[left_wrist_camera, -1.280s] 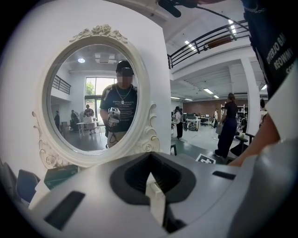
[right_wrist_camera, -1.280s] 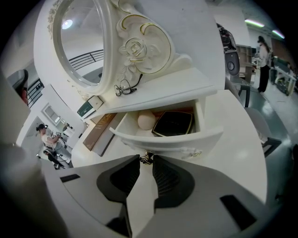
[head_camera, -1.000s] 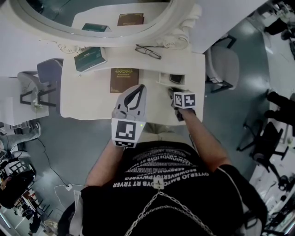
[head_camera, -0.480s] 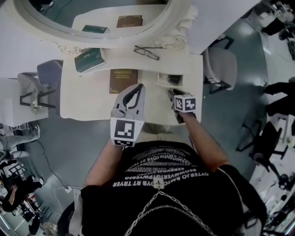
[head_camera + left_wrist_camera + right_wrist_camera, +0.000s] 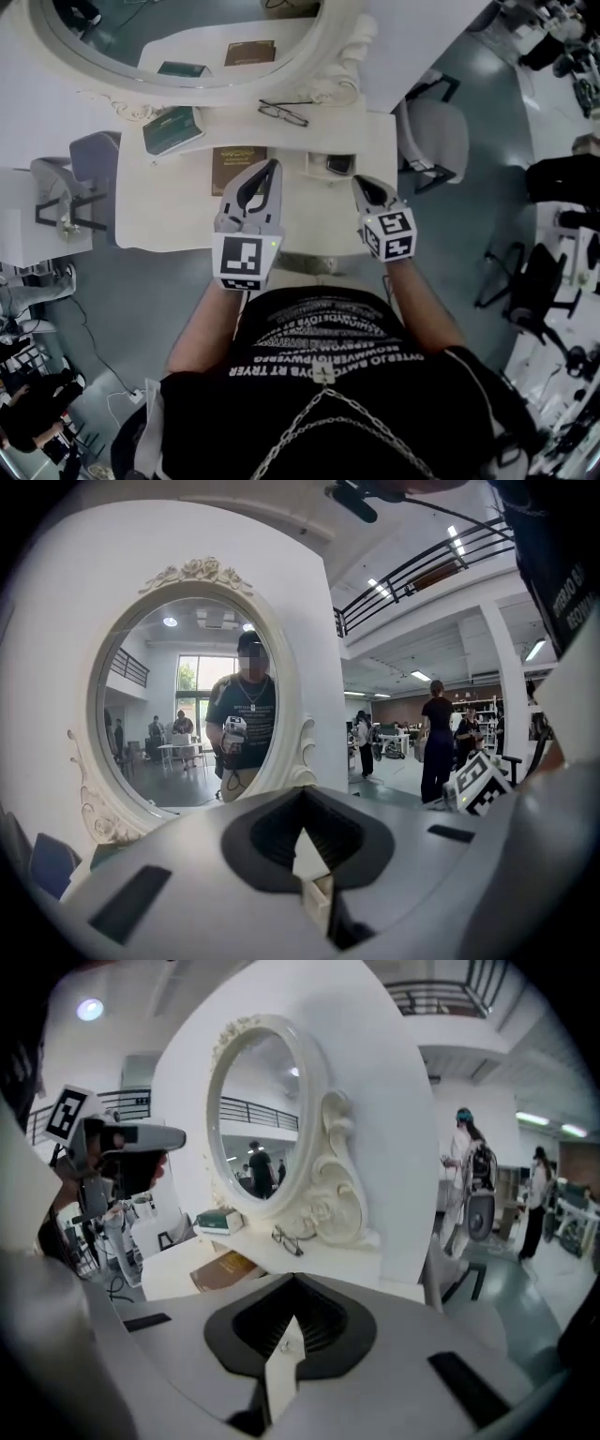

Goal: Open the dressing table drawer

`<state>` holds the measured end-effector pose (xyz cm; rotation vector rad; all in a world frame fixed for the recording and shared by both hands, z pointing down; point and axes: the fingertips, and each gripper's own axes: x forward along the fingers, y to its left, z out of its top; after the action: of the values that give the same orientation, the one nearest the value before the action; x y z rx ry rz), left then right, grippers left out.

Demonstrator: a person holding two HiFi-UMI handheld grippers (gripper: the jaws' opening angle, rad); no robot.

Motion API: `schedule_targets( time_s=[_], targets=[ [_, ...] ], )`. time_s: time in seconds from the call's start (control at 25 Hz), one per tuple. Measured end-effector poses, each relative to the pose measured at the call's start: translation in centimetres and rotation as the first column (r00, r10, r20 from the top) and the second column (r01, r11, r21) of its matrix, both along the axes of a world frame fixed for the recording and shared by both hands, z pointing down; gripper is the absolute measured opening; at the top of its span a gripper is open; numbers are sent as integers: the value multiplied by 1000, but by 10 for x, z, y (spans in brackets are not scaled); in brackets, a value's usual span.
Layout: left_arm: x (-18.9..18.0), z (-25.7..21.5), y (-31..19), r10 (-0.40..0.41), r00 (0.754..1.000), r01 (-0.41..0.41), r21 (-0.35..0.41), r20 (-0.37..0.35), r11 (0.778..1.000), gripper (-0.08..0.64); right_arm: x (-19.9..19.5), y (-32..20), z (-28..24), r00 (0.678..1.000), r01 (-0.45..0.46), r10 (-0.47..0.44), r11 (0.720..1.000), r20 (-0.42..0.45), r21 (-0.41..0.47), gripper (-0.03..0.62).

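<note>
The white dressing table (image 5: pixel 159 202) has a small drawer (image 5: pixel 330 165) standing pulled out at its right, with something dark inside. My right gripper (image 5: pixel 360 182) hovers just in front of that drawer, apart from it. Its jaws have just closed and meet at the tips (image 5: pixel 292 1324) with nothing between them. My left gripper (image 5: pixel 272 167) hangs over the tabletop next to a brown book (image 5: pixel 234 159), also shut and empty (image 5: pixel 302 832). Both point toward the oval mirror (image 5: pixel 187 28).
A green book (image 5: pixel 173 129) and a pair of glasses (image 5: pixel 283 113) lie by the mirror's base. A grey chair (image 5: pixel 436 141) stands right of the table and another (image 5: pixel 89 155) to its left. People move about the room behind.
My right gripper has come up and away from the drawer front, rolled, and shut its jaws. The left gripper has risen a little. The drawer stays pulled out.
</note>
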<state>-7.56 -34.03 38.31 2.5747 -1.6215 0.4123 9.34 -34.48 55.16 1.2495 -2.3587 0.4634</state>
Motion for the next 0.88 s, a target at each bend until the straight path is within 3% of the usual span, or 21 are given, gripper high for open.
schedule_targets(
  time_s=[0.2, 0.28, 0.4, 0.48, 0.6, 0.88],
  targets=[
    [13, -15, 1, 8, 1000, -8, 36, -8, 999, 3, -5, -2, -100, 997, 31, -48, 960, 54, 279, 2],
    [20, -18, 3, 14, 1000, -13, 42, -10, 999, 3, -3, 4, -135, 990, 28, -78, 923, 115, 383, 2],
    [29, -18, 8, 22, 1000, -22, 42, -7, 999, 2, -5, 22, -179, 964, 21, -157, 847, 213, 531, 2],
    [33, -18, 12, 26, 1000, -26, 41, -3, 999, 2, -4, 33, -191, 945, 17, -202, 816, 258, 578, 2],
    [34, -19, 16, 20, 1000, -20, 44, 0, 999, 2, -2, 42, -193, 924, 23, -242, 807, 296, 590, 2],
    [34, -25, 21, 0, 1000, -1, 56, 4, 998, 3, -3, 31, -195, 951, 26, -195, 824, 241, 565, 2]
  ],
)
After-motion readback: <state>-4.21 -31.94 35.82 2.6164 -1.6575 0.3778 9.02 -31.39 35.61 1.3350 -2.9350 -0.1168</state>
